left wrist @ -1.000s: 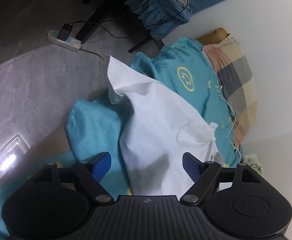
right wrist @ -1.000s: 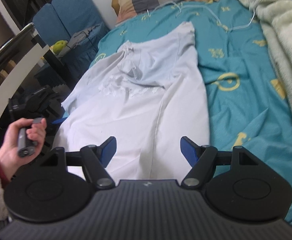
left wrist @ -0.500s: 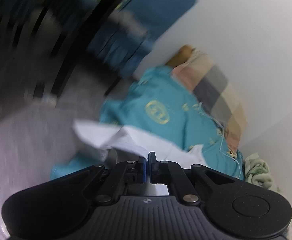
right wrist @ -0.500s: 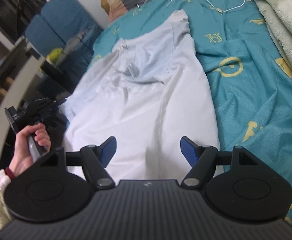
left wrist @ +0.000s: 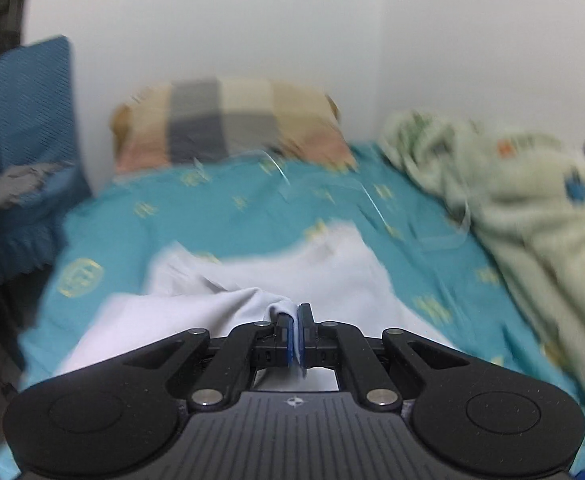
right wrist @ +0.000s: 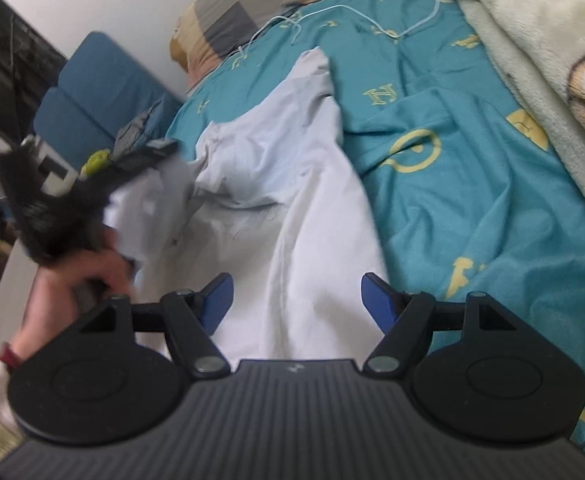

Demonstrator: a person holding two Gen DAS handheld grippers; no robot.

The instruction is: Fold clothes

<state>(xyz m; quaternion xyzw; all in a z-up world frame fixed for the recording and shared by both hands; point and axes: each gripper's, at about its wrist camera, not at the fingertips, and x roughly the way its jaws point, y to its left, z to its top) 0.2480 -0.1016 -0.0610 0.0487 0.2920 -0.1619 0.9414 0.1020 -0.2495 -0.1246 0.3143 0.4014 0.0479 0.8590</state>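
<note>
Covering most of both views, a teal bedsheet (right wrist: 472, 184) with yellow motifs spreads across the bed. Along its right edge lies a pale green fleece blanket (left wrist: 532, 216) (bunched and rumpled), and at the head, against the white wall, sits a checked pillow (left wrist: 228, 120). A blue chair (right wrist: 96, 92) stands just beside the bed on the left.

On the sheet lies the white garment (right wrist: 292, 208), stretched lengthwise toward the pillow, its left side lifted off the bed. A thin white cable (right wrist: 372, 20) trails over the sheet near the pillow.

The left gripper (left wrist: 297, 336) has its jaws closed tight on a fold of the garment's edge, the cloth pinched between the blue pads. In the right wrist view the person's left hand (right wrist: 80, 280) carries it, blurred. The right gripper (right wrist: 297, 300) hangs over the garment's near end with its jaws wide apart, holding nothing.
</note>
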